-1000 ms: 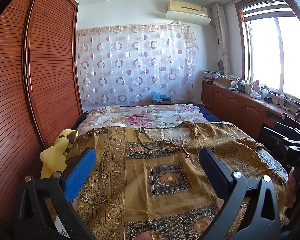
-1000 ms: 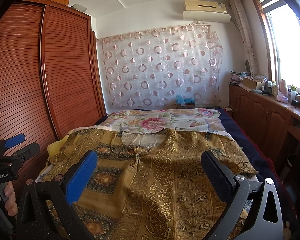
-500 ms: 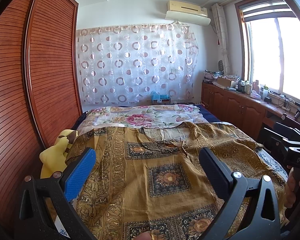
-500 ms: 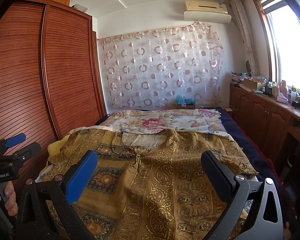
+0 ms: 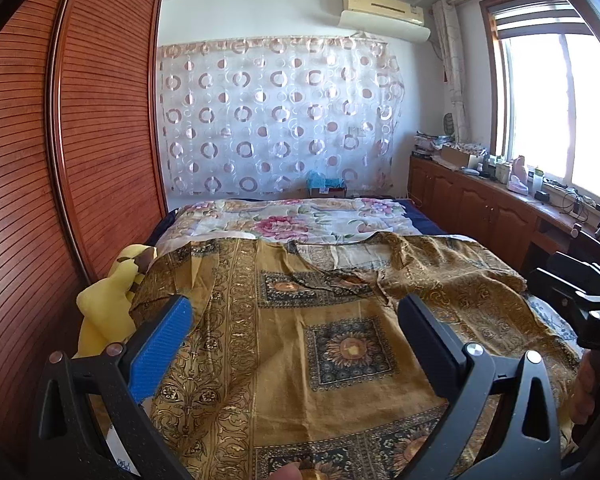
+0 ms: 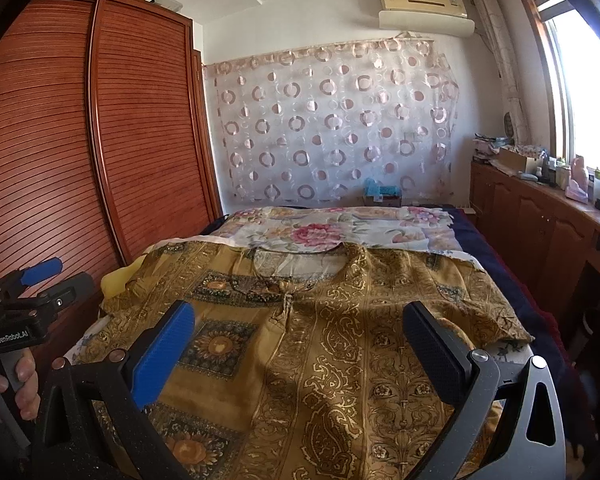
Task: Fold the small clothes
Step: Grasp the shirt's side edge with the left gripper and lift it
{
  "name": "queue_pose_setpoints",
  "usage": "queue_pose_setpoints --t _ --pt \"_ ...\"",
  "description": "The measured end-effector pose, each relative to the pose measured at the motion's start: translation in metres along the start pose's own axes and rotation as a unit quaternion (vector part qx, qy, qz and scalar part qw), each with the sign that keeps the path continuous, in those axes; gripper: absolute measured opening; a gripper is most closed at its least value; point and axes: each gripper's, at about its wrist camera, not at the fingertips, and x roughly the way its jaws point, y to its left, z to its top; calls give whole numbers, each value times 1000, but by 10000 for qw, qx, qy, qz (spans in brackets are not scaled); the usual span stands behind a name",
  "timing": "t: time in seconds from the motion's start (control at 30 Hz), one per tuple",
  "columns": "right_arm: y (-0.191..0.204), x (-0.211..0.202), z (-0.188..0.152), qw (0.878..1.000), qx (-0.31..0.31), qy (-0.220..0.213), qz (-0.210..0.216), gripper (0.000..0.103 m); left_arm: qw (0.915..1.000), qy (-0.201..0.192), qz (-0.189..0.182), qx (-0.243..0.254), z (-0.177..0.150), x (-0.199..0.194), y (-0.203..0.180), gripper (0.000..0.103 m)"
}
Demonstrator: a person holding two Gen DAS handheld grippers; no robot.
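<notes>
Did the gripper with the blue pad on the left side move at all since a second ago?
No. In the left wrist view the left gripper frames the golden shirt and the air conditioner exactly as a second ago.

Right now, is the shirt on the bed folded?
No, the shirt lies spread flat on the bed, sleeves out.

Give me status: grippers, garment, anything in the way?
Left gripper and right gripper open, above the bed. Gold patterned garment spread flat, unfolded. Yellow plush toy partly under its left edge.
</notes>
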Motion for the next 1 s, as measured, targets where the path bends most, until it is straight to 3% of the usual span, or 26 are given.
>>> queue_pose_setpoints --t 0.4,0.57,0.8,1.0 --pt "-1 34 1 9990 -114 345 253 103 9990 378 220 -120 -16 35 42 103" --pt "-5 50 3 9982 -91 499 311 103 9987 443 128 -235 -19 45 73 103" --pt "-5 60 0 9949 -77 810 603 92 9977 577 205 -307 -19 59 117 103" --pt "-10 64 -5 9909 -102 1109 756 92 9925 980 325 -650 -26 83 156 101"
